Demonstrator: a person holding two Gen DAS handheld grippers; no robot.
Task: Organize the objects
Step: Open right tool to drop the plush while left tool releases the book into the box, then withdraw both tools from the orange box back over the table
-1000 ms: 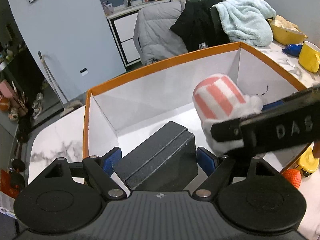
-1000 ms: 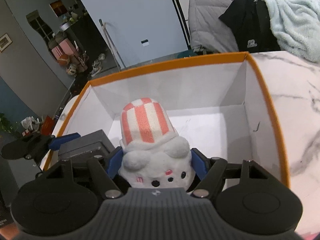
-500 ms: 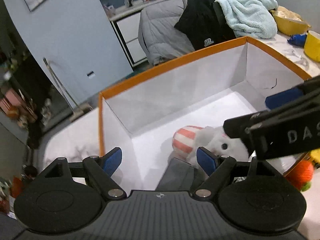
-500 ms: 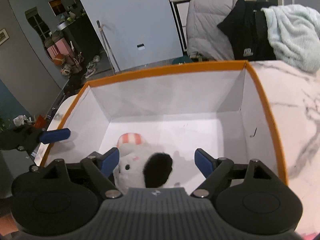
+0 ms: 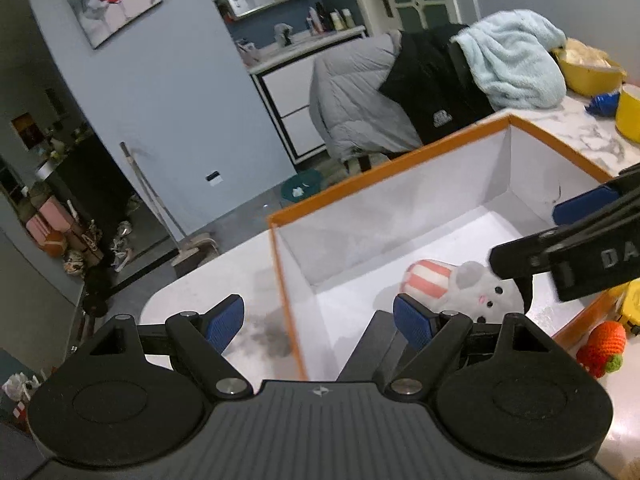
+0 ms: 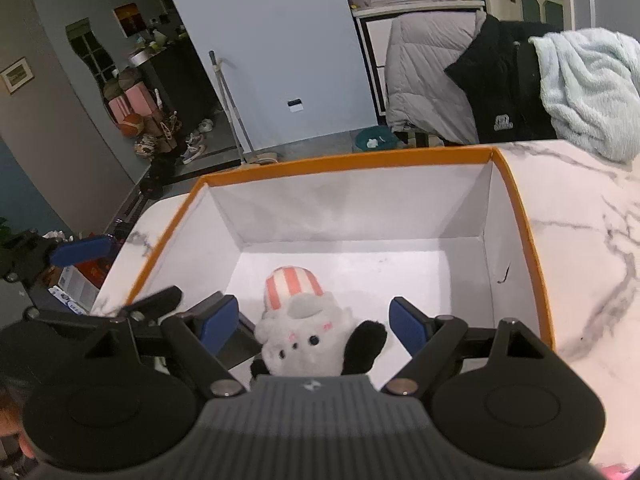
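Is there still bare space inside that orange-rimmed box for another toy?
Yes. The box floor is bare along the far wall and toward its right wall. The near left corner is crowded: the plush toy lies there beside a dark case.

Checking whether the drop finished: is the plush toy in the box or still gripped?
In the box. The plush toy lies on the floor of the orange-rimmed box, and the right gripper is open, fingers clear of it.

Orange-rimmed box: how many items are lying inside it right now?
2. The striped plush toy lies on the floor of the box; the dark case lies beside it at the near wall. The grippers hide the near edge.
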